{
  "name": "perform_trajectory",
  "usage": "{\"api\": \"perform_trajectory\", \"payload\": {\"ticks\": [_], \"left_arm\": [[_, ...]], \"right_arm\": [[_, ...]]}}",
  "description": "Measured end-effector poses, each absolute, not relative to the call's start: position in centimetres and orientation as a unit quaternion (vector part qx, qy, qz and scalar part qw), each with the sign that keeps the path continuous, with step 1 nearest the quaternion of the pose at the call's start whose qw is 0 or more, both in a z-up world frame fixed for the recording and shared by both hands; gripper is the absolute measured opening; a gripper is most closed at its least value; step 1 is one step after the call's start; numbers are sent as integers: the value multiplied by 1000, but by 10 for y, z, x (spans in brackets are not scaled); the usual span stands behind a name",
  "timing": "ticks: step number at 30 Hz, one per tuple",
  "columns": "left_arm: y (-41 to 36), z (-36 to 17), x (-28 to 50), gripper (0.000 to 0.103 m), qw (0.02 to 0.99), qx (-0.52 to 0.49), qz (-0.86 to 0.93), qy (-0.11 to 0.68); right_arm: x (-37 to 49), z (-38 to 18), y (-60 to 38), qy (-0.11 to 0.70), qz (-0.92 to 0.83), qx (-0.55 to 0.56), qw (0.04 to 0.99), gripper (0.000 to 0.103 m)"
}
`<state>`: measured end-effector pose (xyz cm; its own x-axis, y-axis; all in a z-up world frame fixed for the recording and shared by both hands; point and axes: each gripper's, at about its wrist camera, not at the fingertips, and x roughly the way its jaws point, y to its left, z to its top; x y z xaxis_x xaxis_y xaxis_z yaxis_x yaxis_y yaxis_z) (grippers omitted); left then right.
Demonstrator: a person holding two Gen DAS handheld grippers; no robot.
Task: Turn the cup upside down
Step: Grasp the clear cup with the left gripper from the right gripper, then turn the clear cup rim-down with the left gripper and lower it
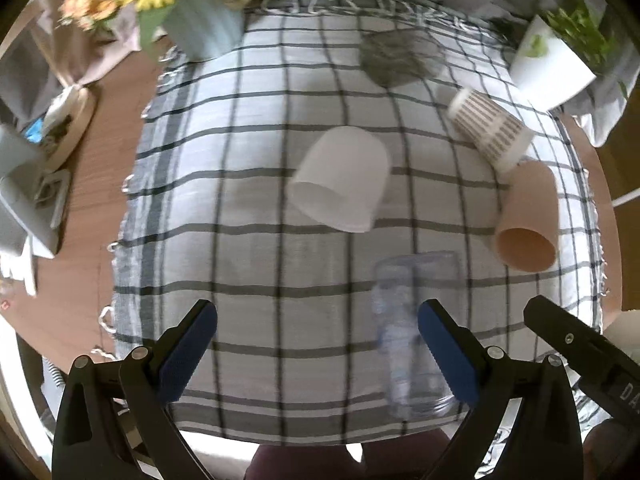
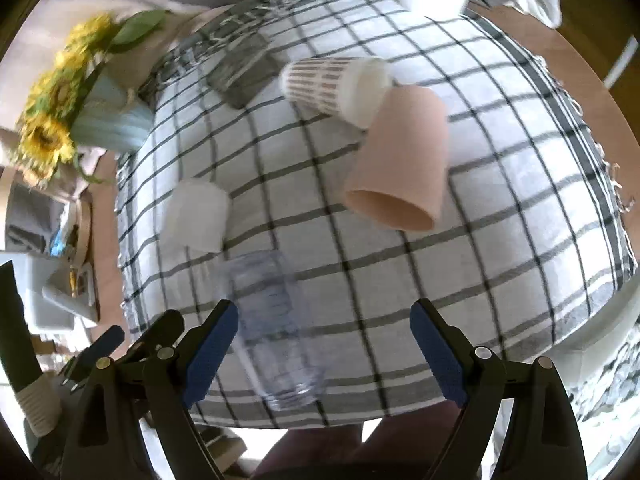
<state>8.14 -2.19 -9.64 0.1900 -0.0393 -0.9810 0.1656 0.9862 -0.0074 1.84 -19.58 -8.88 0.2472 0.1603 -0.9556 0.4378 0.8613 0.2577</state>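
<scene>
Fingers: both grippers stand wide apart and hold nothing. The left gripper (image 1: 318,346) hovers over the near edge of the cloth (image 1: 256,200); the right gripper (image 2: 324,346) does likewise, a little to its right. Blue pads (image 2: 212,354) line the inner faces of the fingers.

Cups: four lie on their sides on the checked cloth. The clear cup (image 1: 412,336) lies nearest, close to the near edge, mouth toward the cameras; in the left view it sits just inside that gripper's right finger, and in the right view just beside that gripper's left finger (image 2: 280,328). The white cup (image 1: 340,180) lies mid-cloth. The pink cup (image 2: 400,160) lies toward the right edge, touching or nearly touching the striped cup (image 2: 336,84) behind it. The task names no particular cup; by position, the clear one is judged the likely target.

Handling, as judgement:
- Clear cup looks thin-walled plastic: light, smooth, apt to roll on the cloth and to flex or slip under a hard squeeze.
- Its transparency and the blur make its outline hard to read; the rim shows best.
- Best hold: across the side wall near mid-length, pads on opposite sides, firm but not crushing, leaving room to turn the mouth down.
- Gripping at the rim alone risks deforming it or letting it pivot out.

Surroundings: a flower vase (image 1: 200,20) stands at the far left corner, a white pot (image 1: 548,64) at the far right.
</scene>
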Motion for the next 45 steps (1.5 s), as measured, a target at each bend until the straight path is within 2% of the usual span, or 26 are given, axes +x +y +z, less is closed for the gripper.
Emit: {"api": "perform_trajectory", "payload": {"ticks": [20,23,25,28,33,45], "left_arm": [[-80,-155,102,99,721,36,-81,687],[-85,-163,102,90,715,33,-83,693],[-87,-167,101,77,712,32,-83,697],[-91,-171,101,73,709,25,-86,699],[-96,-167,97,72,717,25,-82,692],[-103,-120,99,72,762,26,-85,641]], "right_arm": [[0,-128,-265,631,-151,278,708,88],[0,-133,-269,636,-155,277,703,88],[0,-135,-272,639,-156,276,701,88],[0,-139,-274,642,-157,272,699,88],[1,-141,-275,646,-156,269,697,88],[2,-123,-285,626,-142,273,716,88]]}}
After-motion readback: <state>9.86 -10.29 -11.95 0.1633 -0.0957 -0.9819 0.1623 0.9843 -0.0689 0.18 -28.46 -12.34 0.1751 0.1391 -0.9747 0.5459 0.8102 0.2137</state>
